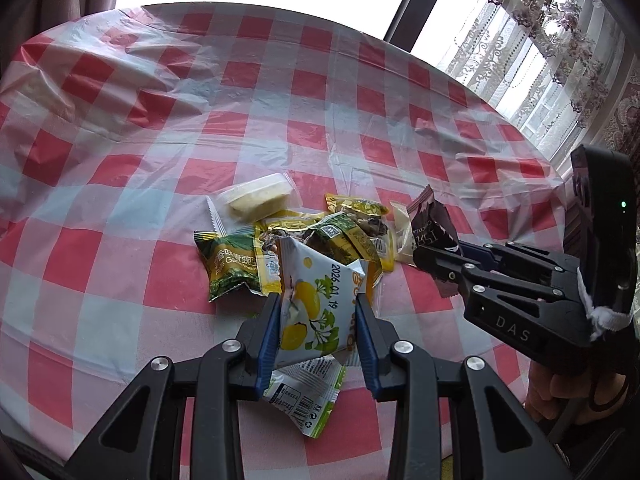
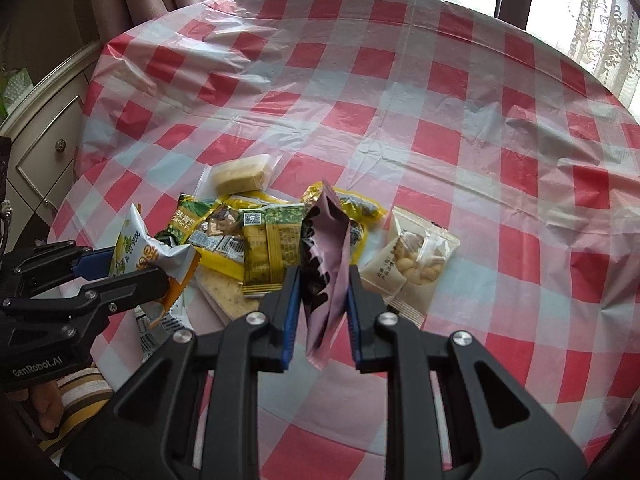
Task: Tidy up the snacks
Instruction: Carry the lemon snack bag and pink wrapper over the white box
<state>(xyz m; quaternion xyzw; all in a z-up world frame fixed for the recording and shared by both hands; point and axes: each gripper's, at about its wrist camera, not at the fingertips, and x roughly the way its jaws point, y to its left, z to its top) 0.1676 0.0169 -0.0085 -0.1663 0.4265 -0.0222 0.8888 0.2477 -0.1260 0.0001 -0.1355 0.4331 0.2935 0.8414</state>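
Left gripper [image 1: 318,320] clamps white lemon-print packet [image 1: 308,312]; right gripper [image 2: 322,304] pinches pink-brown chocolate wrapper [image 2: 326,264]; snack pile [image 1: 304,236] at twelve o'clock on checked tablecloth [image 1: 160,120].

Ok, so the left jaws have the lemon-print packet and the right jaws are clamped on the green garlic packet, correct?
Not quite. The left gripper does hold the lemon-print packet, but the right gripper is clamped on a pink-backed brown chocolate packet, as the right wrist view shows. The green garlic packet lies in the pile on the table.
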